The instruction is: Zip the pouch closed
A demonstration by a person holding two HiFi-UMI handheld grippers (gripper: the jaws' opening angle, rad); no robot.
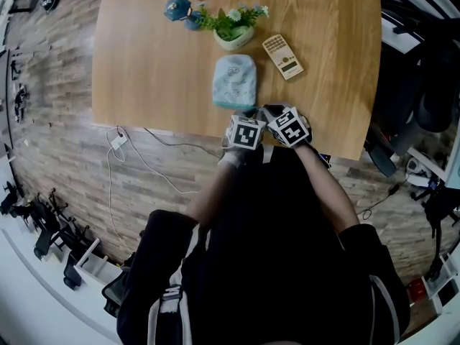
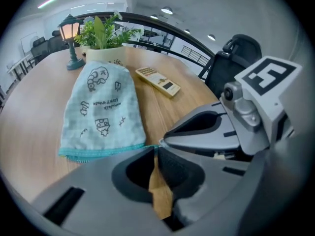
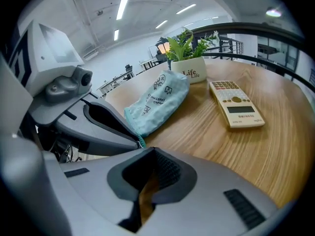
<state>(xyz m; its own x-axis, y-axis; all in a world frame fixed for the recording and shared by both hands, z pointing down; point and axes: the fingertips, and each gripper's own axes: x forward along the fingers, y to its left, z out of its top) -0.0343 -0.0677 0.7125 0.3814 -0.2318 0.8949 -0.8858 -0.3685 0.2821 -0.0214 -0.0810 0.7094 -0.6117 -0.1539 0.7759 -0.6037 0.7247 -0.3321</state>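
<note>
A pale blue cloth pouch (image 1: 234,81) with cartoon prints lies flat on the wooden table (image 1: 151,70), its teal zip edge (image 2: 98,152) towards me. Both grippers sit side by side at that near edge. My left gripper (image 2: 156,147) has its jaws drawn together at the zip's right end, where a thin teal strip runs into the tips. In the right gripper view the pouch (image 3: 156,102) ends at the left gripper (image 3: 139,140). My right gripper (image 3: 152,151) is shut just beside it, and I see nothing between its pads.
Behind the pouch stand a potted plant (image 1: 233,27) and a small lamp ornament (image 1: 178,9). A beige calculator (image 1: 282,56) lies to the pouch's right. The table's near edge (image 1: 180,131) runs just under the grippers. Cables lie on the floor, and chairs stand at the right.
</note>
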